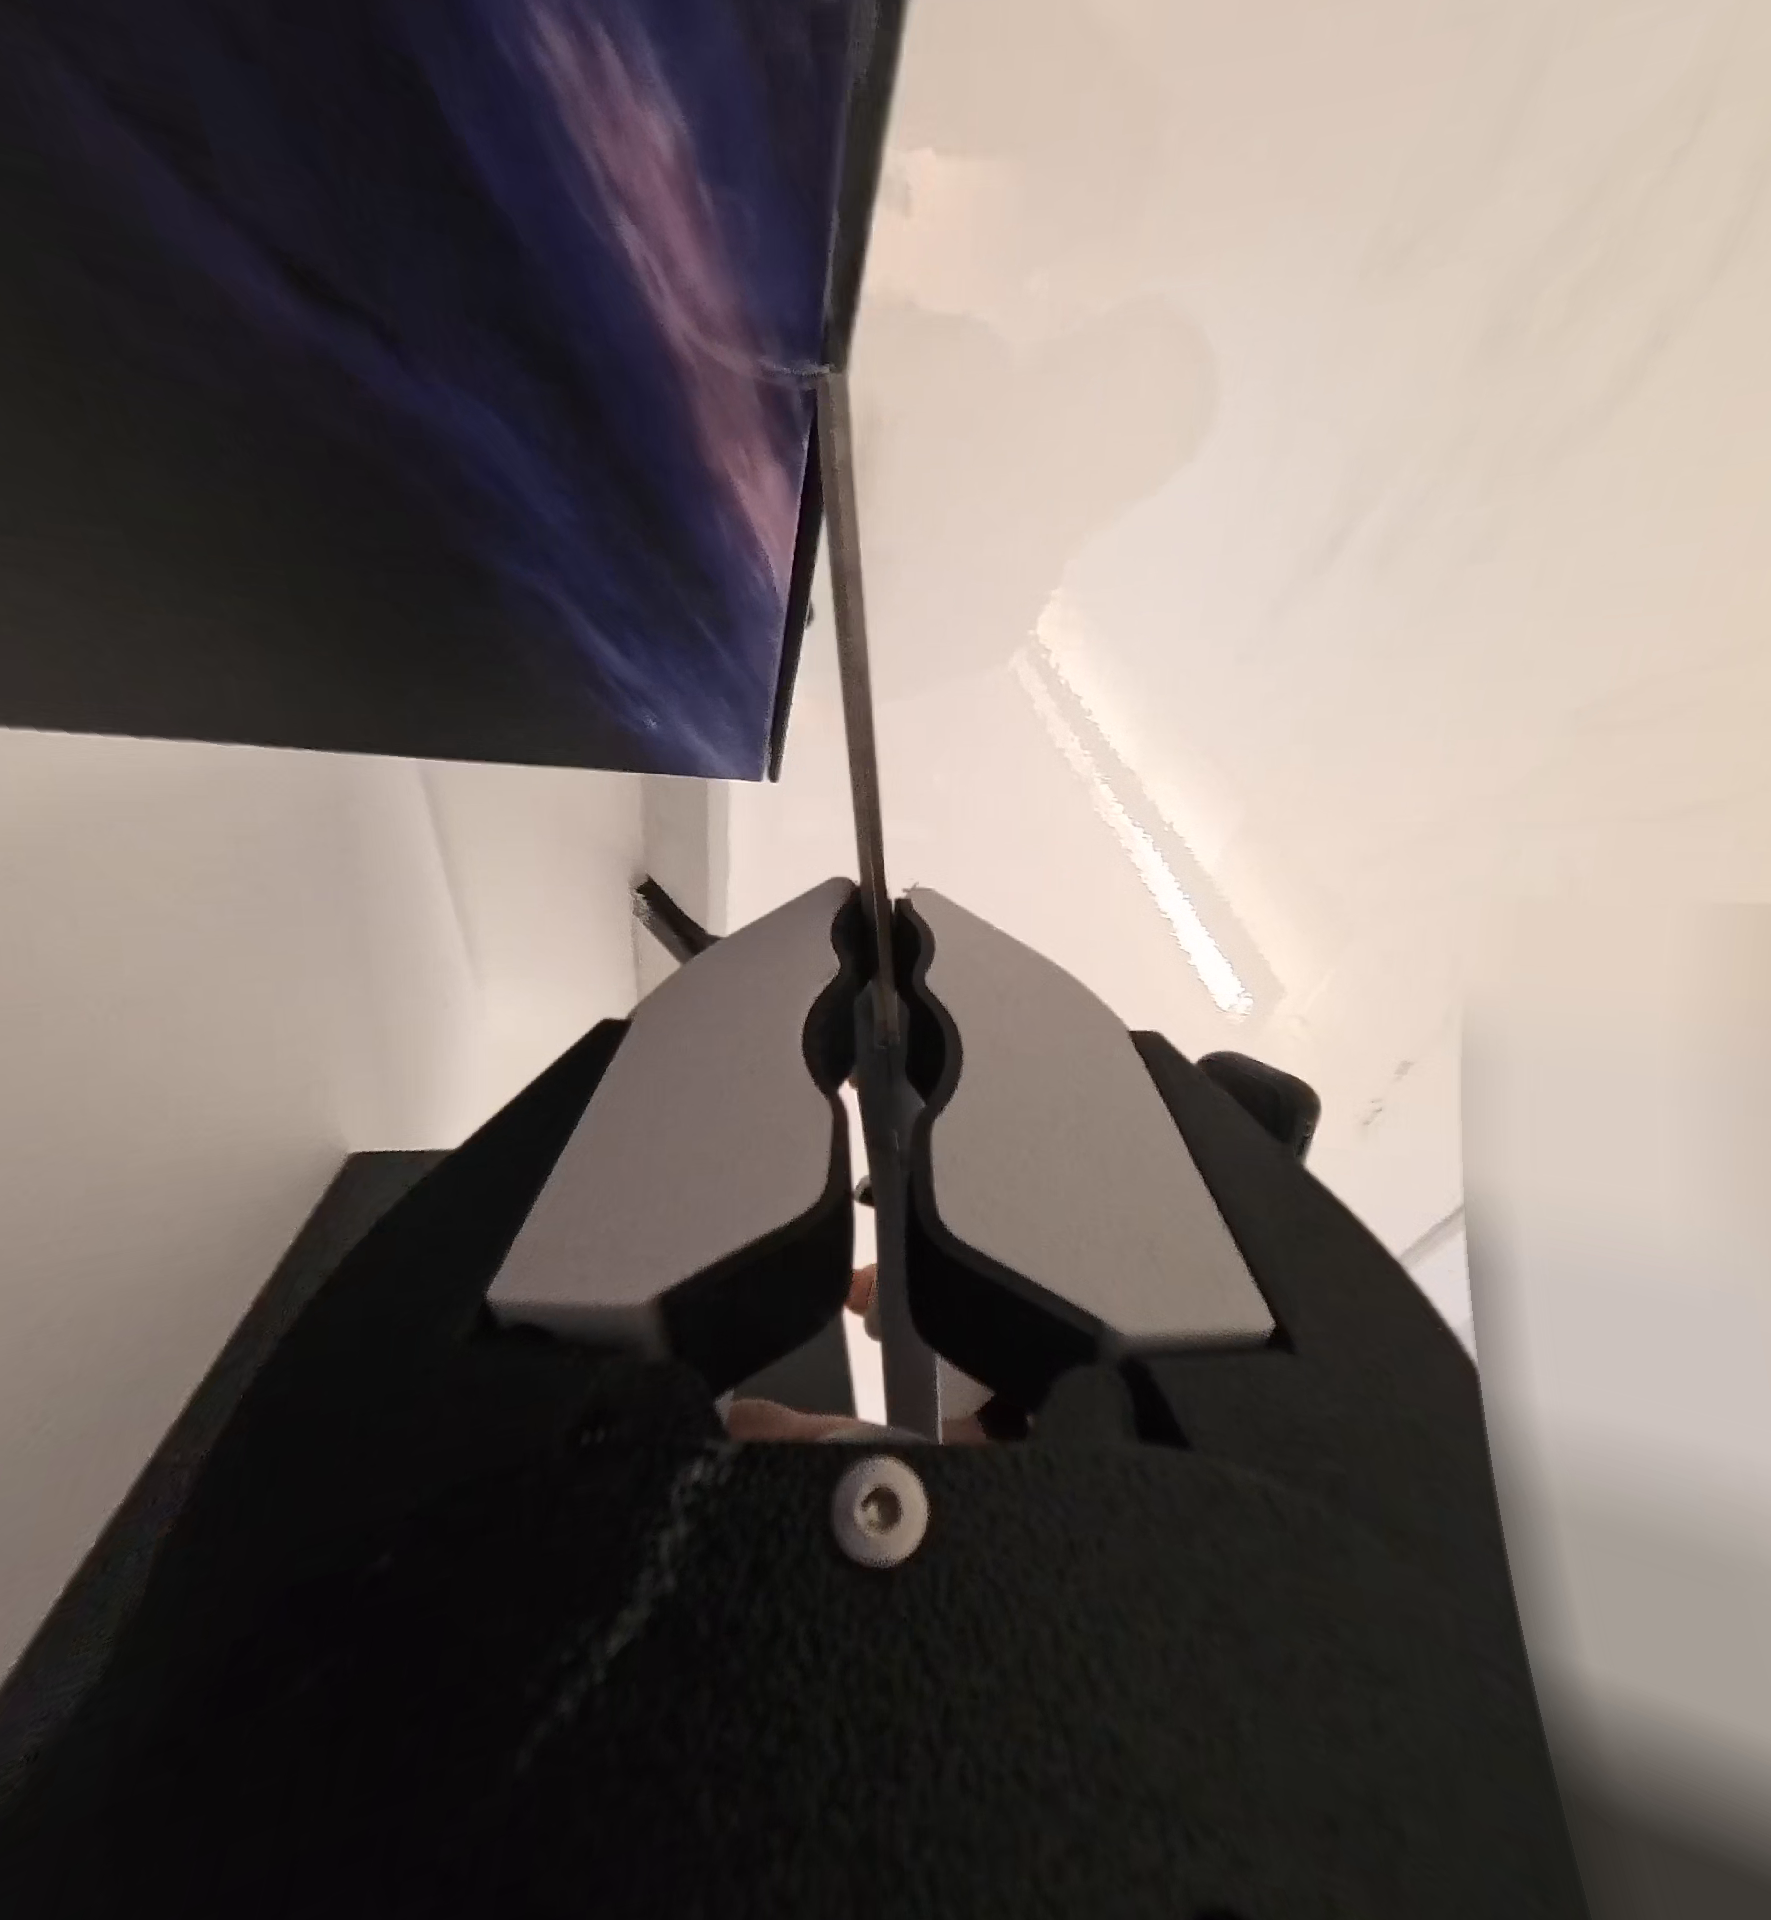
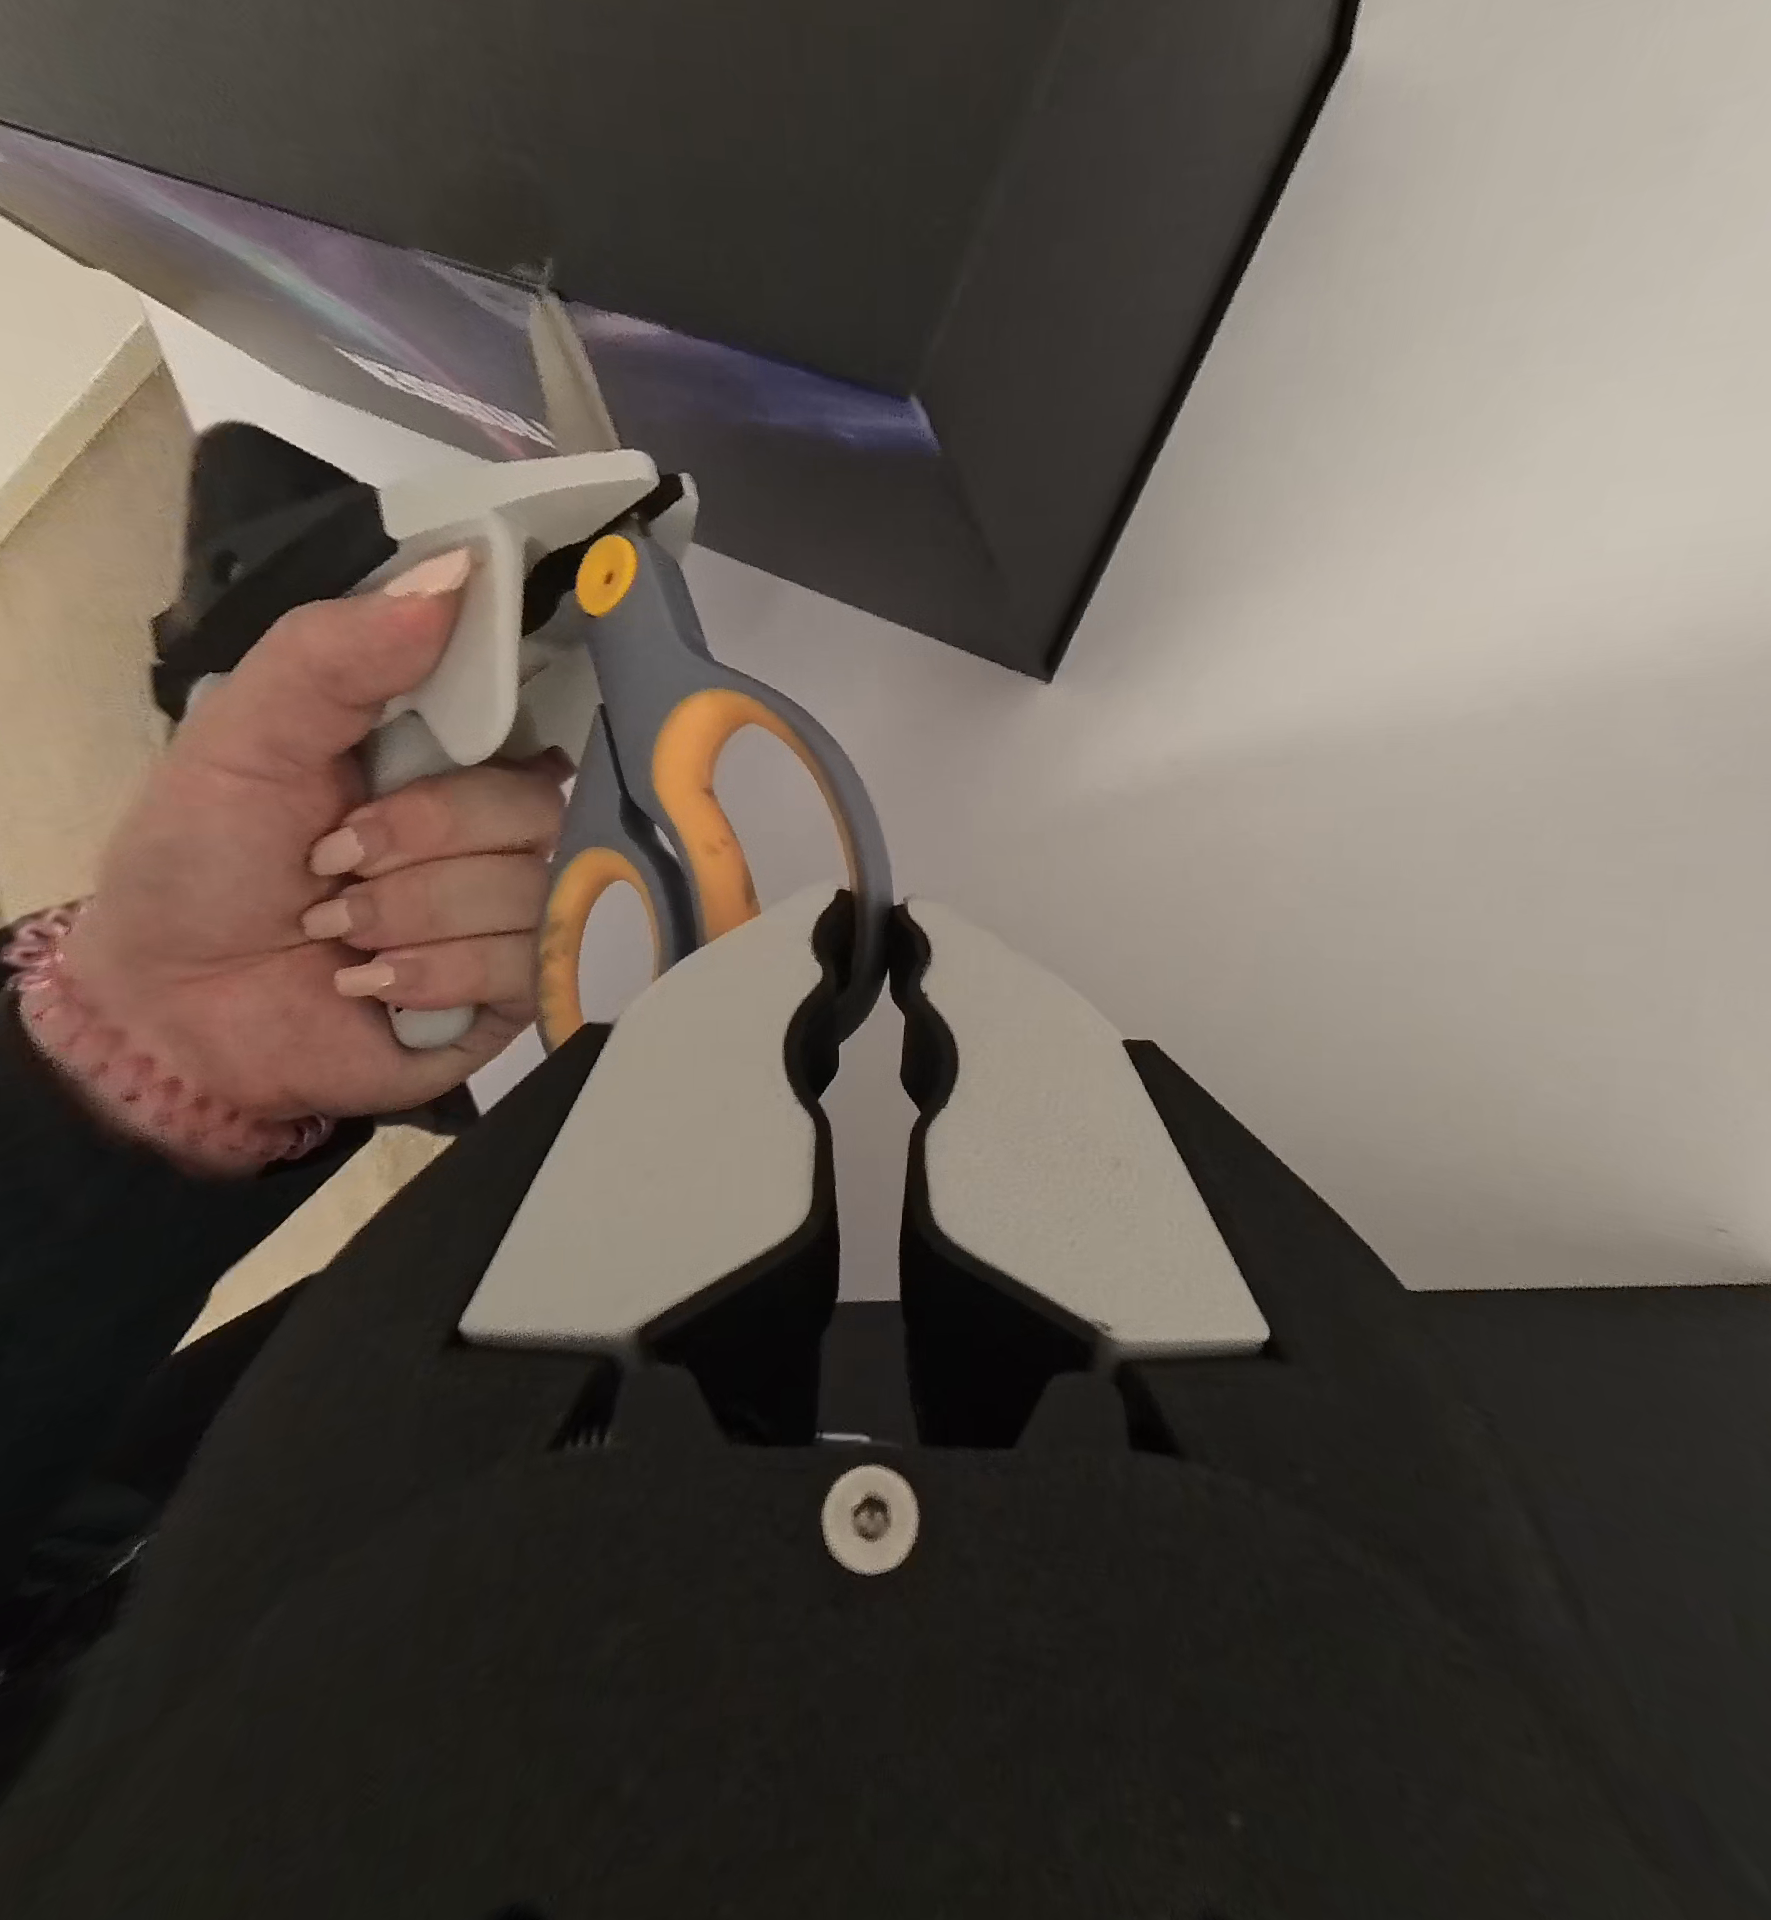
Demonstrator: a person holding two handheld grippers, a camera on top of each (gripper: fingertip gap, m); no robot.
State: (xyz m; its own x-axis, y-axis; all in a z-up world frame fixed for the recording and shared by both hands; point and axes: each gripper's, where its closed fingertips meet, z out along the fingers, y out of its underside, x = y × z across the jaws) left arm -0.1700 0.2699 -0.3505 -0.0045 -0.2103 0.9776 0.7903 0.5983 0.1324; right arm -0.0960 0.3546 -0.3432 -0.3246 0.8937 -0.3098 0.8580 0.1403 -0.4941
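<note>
A pair of scissors with grey and orange handles is held by both grippers. My left gripper is shut on the scissors near the pivot, and the closed blades point forward along the edge of a dark box with a blue-purple print. My right gripper is shut on the outer grey handle loop. In the right wrist view the left gripper shows, held by a hand, with the blade tip meeting a seam on the box.
A white surface lies behind the box. A black surface lies below the right gripper. A beige piece of furniture stands at the left. A black slab lies at the lower left of the left wrist view.
</note>
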